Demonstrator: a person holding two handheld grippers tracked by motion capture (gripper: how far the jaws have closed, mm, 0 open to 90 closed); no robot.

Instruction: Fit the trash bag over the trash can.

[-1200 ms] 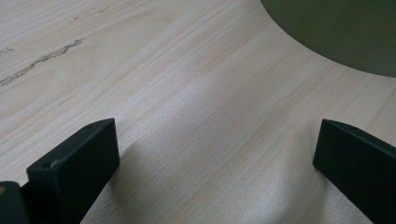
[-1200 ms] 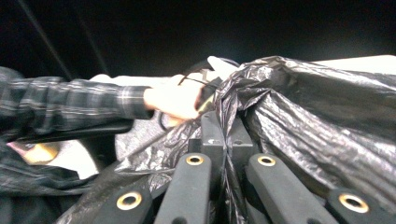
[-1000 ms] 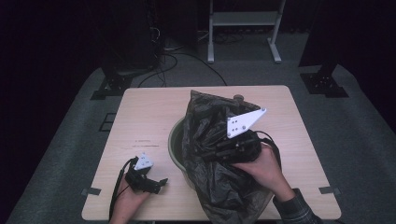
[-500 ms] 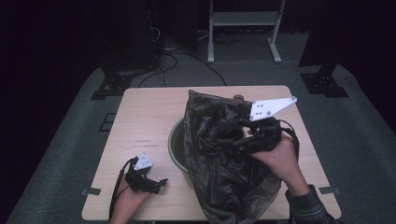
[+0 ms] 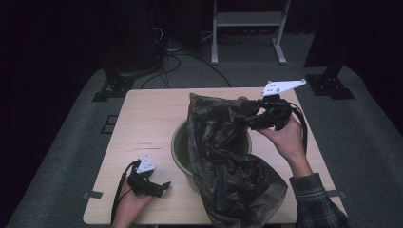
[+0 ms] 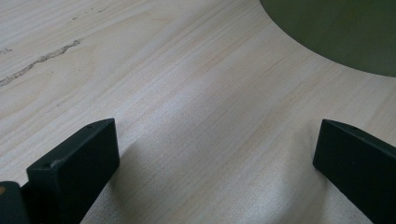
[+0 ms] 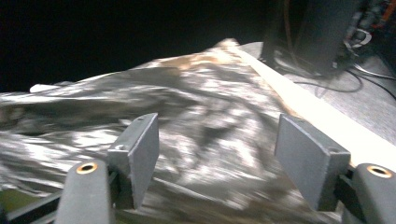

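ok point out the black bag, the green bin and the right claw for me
black bag (image 5: 228, 161), high view, on the crumpled middle of the plastic
green bin (image 5: 179, 151), high view, on the bare left rim
right claw (image 5: 252, 121), high view, between its tips at the bag's edge

A pale wooden table (image 5: 142, 123) stands on a grey carpeted floor (image 5: 62, 161), and the light falls mostly on these two — beyond them the room sinks into near black. At the far side a white metal stand (image 5: 247, 19) rises on two legs, its lower rail catching some light. Dark cables (image 5: 190, 59) loop over the carpet in front of it. Black floor bases (image 5: 111, 90) sit near the table's far left corner and another one (image 5: 330, 85) near its far right corner. Strips of grey tape (image 5: 92, 194) hold the table's near corners to the floor — a small dark scuff (image 5: 149, 142) marks the wood.
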